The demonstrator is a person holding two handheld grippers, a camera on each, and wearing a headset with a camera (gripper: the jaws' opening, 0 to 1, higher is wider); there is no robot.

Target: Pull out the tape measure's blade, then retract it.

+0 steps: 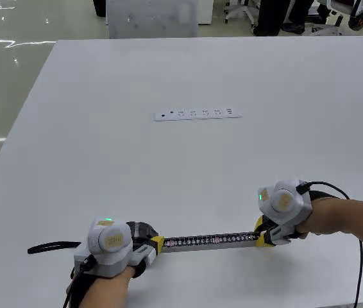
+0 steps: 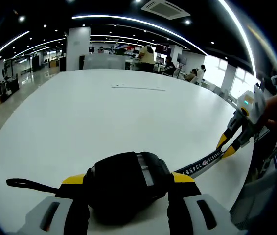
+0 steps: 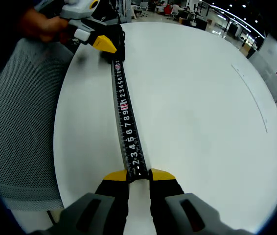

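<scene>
Both ends held: left tool [image 1: 154, 244] clamps tape measure [image 2: 128, 186], right tool [image 3: 139, 175] pinches blade [image 3: 125, 112].

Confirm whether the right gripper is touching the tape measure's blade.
Touching. In the right gripper view, the right gripper has both jaws pinched on the blade end, no gap.

The white worktop [image 1: 104, 160] is broad and plain. A white power strip [image 1: 197, 113] lies flat on it toward 12 o'clock. A black strap [image 1: 53, 246] lies at 8 o'clock.
</scene>
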